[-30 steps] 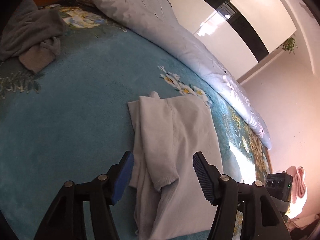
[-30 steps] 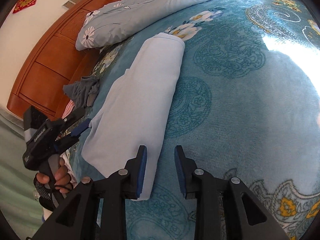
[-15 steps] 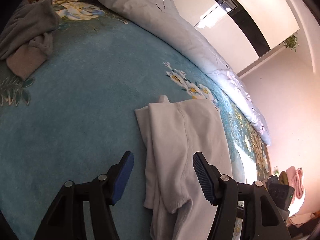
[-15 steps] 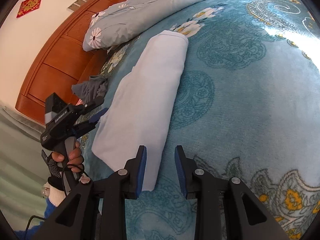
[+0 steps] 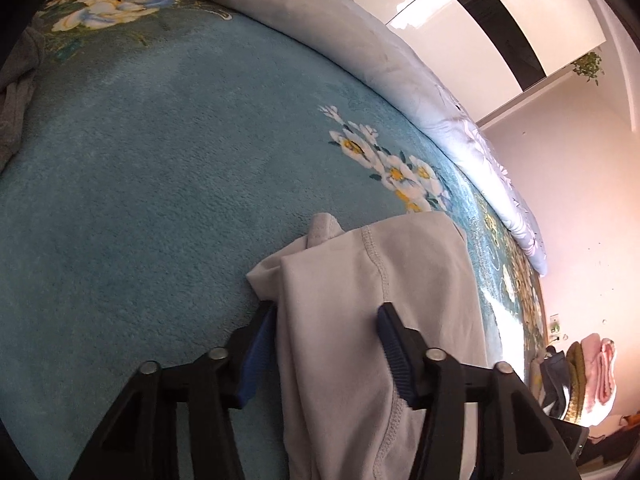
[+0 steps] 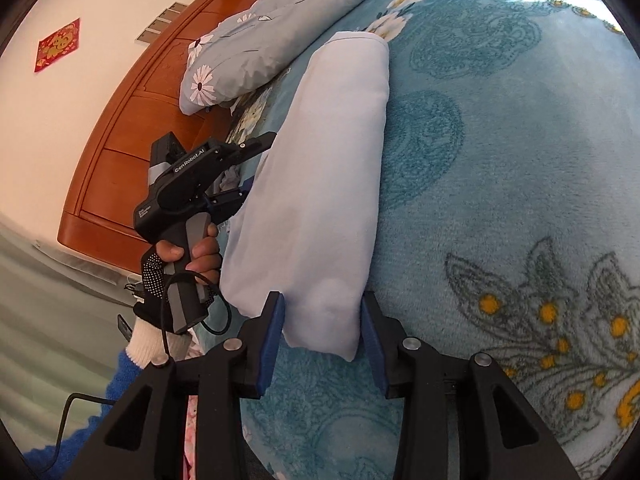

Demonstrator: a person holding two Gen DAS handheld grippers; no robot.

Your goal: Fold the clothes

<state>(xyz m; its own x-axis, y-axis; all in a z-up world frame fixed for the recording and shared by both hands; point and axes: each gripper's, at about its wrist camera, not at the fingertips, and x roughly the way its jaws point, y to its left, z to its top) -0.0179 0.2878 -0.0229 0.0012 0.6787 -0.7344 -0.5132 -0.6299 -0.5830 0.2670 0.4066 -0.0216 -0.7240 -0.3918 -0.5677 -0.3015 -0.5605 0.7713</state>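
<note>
- The left gripper (image 5: 326,344) straddles a pale grey folded garment (image 5: 380,304); its jaws have just been closing, with the cloth between the blue pads (image 5: 394,352).
- The garment lies on a teal floral blanket (image 5: 160,168).
- A white duvet (image 5: 360,40) lies beyond.

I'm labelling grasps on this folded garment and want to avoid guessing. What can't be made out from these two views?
- Left wrist view: the pale garment runs off the bottom edge, so its near end is unseen.
- Left wrist view: the left gripper fingers straddle the fabric; contact is unclear.
- Right wrist view: the right gripper brackets the garment's corner; pad contact is unclear.
- Left wrist view: the grey cloth is cut off at the left edge.
</note>
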